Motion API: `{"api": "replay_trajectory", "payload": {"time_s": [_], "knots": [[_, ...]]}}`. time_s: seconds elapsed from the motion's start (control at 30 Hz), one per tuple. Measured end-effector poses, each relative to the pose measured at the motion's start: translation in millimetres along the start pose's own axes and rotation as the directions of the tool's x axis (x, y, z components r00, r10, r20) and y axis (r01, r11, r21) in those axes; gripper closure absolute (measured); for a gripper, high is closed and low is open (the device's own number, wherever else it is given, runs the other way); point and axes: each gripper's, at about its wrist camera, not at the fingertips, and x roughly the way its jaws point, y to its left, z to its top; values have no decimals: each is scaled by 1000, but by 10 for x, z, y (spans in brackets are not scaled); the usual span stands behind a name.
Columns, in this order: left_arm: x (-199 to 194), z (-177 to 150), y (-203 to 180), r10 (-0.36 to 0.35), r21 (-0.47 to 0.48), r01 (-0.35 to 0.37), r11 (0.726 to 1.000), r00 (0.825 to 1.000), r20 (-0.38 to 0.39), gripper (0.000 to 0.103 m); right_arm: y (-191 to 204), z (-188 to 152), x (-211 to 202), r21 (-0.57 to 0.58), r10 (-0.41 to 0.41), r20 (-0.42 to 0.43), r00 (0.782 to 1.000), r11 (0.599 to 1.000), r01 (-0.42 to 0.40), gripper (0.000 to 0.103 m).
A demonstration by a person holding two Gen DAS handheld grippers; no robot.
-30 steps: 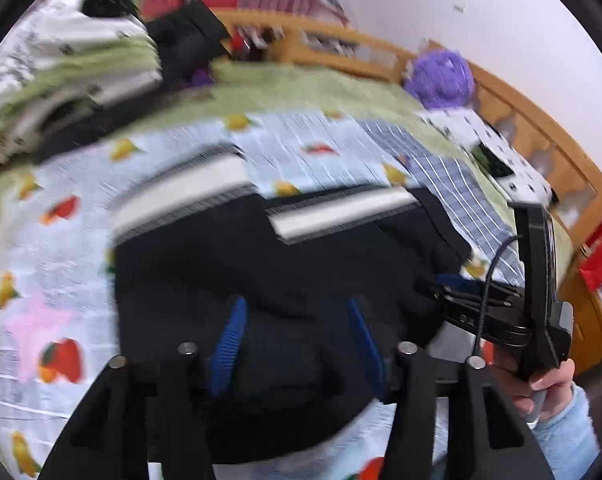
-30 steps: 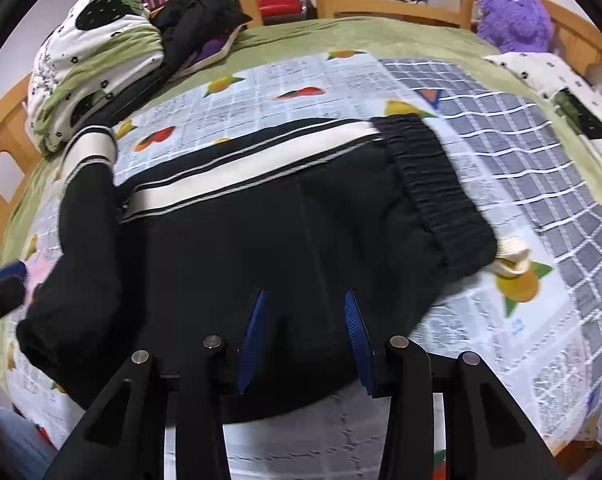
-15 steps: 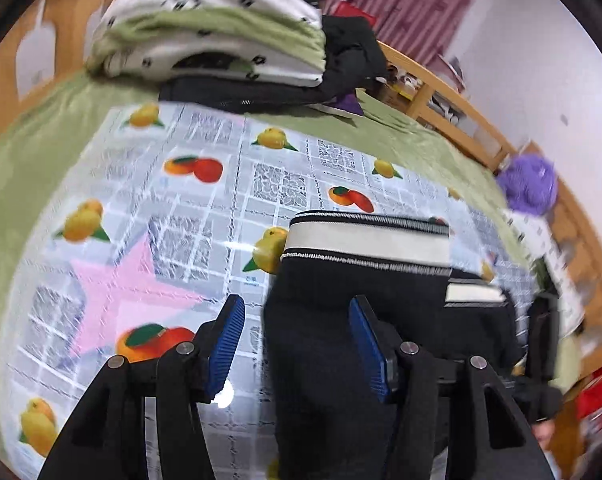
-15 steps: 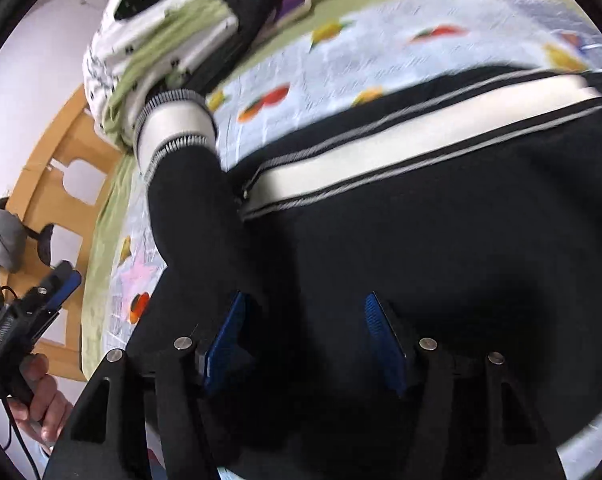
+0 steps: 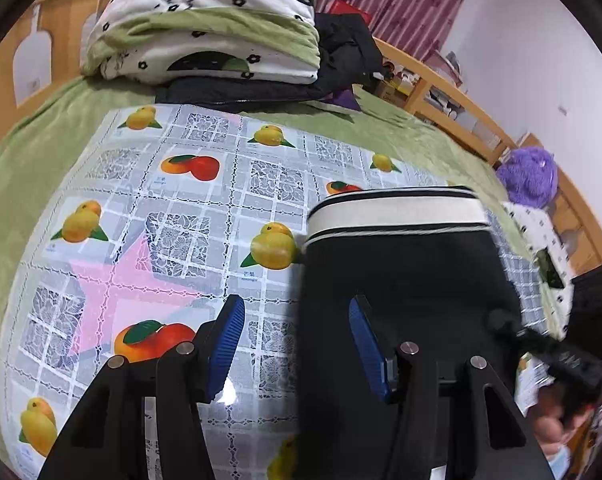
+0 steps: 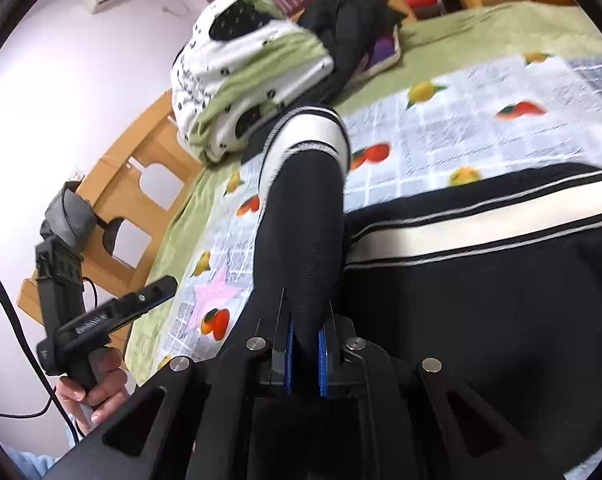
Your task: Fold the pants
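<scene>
Black pants (image 6: 481, 300) with a white side stripe lie on a fruit-printed cloth (image 5: 173, 184) on the bed. One leg is folded over, and its white cuff (image 5: 393, 208) points away from me. My right gripper (image 6: 305, 354) is shut on a fold of that leg (image 6: 301, 232), pinched between the blue pads. My left gripper (image 5: 297, 344) is open at the leg's left edge. Its right pad (image 5: 367, 344) is over the black cloth and its left pad (image 5: 227, 336) is over the printed cloth. The left gripper (image 6: 101, 320) also shows in the right wrist view, held in a hand.
A pile of white and green bedding (image 5: 205, 32) sits on a black jacket (image 5: 341, 60) at the head of the bed. A purple plush toy (image 5: 529, 176) lies at the far right. A wooden bed frame (image 6: 141, 184) runs around the mattress.
My right gripper swung left along the pants, opened wider, then shut on the folded leg. My left gripper moved left from the pants' body to the leg's edge and rolled.
</scene>
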Motion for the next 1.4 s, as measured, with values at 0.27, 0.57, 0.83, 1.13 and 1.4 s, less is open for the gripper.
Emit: {"api": "replay_trajectory", "payload": {"time_s": [0.27,0.57,0.83,1.13,1.4], "knots": [[93,-152,-340,13,86,-11,996,1000,-15,51,-366,208,-609,-47,-119,57,991,991,122,94],[213,-400,-826,13,232,-1,973,999,-47,51,-1283,306,-1282,36,-329,131,935,944,327,94],[240,-501,-988,2,280,20,960,997,-78,51,-1755,82,-1192,75,-503,96,859,864,497,78],[-167,-422,-1275,44,405,-13,914,997,-67,51,-1431,-295,-1035,-88,-554,25,832,828,554,77],[-608,-363,-1255,38,505,-28,862,999,-10,45,-1338,-297,-1197,3,-500,35,865,866,500,77]]}}
